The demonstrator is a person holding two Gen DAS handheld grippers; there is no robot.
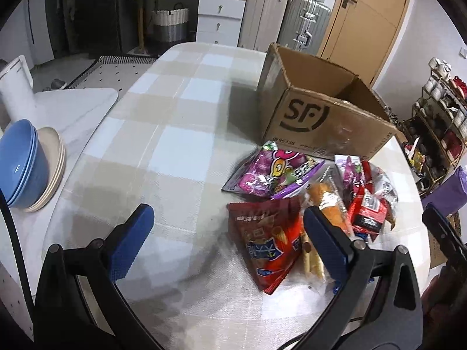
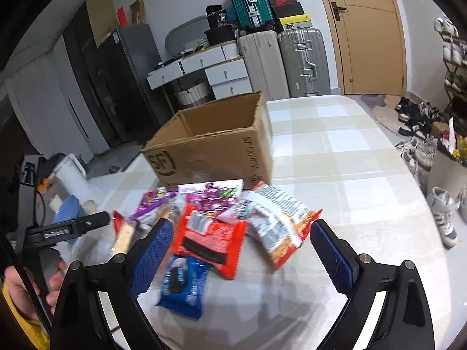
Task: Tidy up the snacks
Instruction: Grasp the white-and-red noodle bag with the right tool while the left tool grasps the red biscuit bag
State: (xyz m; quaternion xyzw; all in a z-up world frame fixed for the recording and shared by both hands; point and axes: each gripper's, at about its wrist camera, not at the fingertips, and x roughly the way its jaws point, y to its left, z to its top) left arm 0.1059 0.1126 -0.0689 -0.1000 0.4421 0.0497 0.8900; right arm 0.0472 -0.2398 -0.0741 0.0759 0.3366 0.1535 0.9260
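While flat, blue packet (image 2: 182,284) lengthwise tongs-ward.

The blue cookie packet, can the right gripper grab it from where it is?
Probably yes. The blue cookie packet lies on top at the pile's near edge, just ahead of the open right gripper, nearer its left finger. Nothing covers it; only the red packet touches its far end.

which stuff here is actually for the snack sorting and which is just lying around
For the job: cardboard box, purple bag, dark red bag, red packet, blue packet, white-orange bag.

Lying about: blue bowls, beige plates, suitcases, shoes.
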